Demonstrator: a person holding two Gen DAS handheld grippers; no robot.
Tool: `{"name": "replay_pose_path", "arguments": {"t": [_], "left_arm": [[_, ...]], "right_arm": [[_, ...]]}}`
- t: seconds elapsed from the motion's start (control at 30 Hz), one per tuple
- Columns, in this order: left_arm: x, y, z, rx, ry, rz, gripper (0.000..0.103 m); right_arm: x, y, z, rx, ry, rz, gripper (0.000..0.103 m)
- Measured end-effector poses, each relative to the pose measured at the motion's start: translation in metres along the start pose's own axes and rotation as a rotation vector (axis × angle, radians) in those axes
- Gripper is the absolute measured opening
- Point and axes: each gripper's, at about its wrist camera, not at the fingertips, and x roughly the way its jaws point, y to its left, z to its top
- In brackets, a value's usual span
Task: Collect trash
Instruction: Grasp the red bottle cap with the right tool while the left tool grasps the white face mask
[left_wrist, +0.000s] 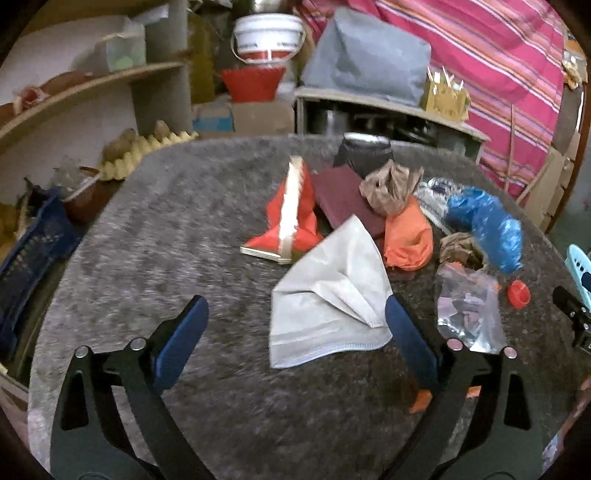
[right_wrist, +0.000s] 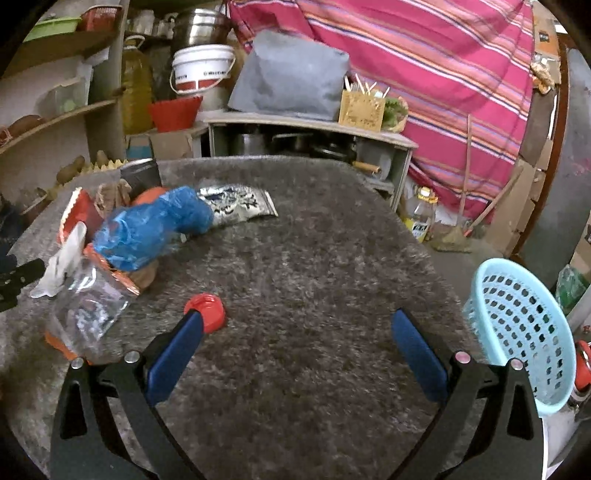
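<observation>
Both grippers hover with jaws spread and empty: the left gripper (left_wrist: 295, 314) faces the white cloth (left_wrist: 328, 291) at one o'clock. The right gripper (right_wrist: 299, 328) has the red cap (right_wrist: 205, 312) at ten o'clock and the blue basket (right_wrist: 517, 332) at three. Collection looks barely begun; next, one must close on a piece.

- Left wrist camera sits behind the left gripper (left_wrist: 295, 317), looks forward and down over the grey carpeted table (left_wrist: 147, 240); close to the white cloth (left_wrist: 328, 295), trash pile mid-frame.
- Right wrist camera sits behind the right gripper (right_wrist: 299, 325), same forward heading, placed further right; trash pile falls at left, light blue basket (right_wrist: 524, 325) close at right edge.
- Shared: blue plastic bag (left_wrist: 487, 229) (right_wrist: 147, 229), red cap (left_wrist: 518, 293) (right_wrist: 207, 310), clear bag (left_wrist: 469, 314) (right_wrist: 88, 310), white bucket (left_wrist: 267, 37) (right_wrist: 203, 68), striped cloth (left_wrist: 498, 74) (right_wrist: 424, 74).
- Basket's edge shows at far right in left view (left_wrist: 578, 266).
</observation>
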Motion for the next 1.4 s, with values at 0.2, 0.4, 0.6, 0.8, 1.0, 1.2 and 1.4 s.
{"name": "replay_pose_path", "arguments": {"t": [0.2, 0.4, 0.6, 0.8, 1.0, 1.2, 1.4], "left_arm": [[0.030, -0.014, 0.004, 0.055, 0.090, -0.040, 0.067], [0.036, -0.009, 0.007, 0.031, 0.111, -0.095, 0.044], [0.021, 0.003, 0.001, 0.025, 0.090, -0.104, 0.024], [-0.004, 0.021, 0.003, 0.024, 0.053, -0.061, 0.023], [-0.023, 0.027, 0.011, 0.015, 0.031, -0.037, 0.023], [-0.045, 0.001, 0.021, 0.047, -0.010, -0.058, 0.023], [-0.060, -0.049, 0.033, 0.087, -0.052, -0.120, 0.023]], "right_arm": [[0.013, 0.000, 0.001, 0.014, 0.035, 0.024, 0.099], [0.016, 0.010, 0.002, -0.016, 0.039, 0.057, 0.099], [0.023, 0.022, 0.003, -0.016, 0.085, 0.094, 0.099], [0.040, 0.044, 0.008, -0.086, 0.143, 0.110, 0.083], [0.045, 0.050, 0.007, -0.099, 0.163, 0.205, 0.038], [0.023, 0.022, 0.008, -0.066, 0.112, 0.234, 0.030], [-0.007, -0.048, 0.003, -0.011, 0.052, 0.169, 0.030]]}}
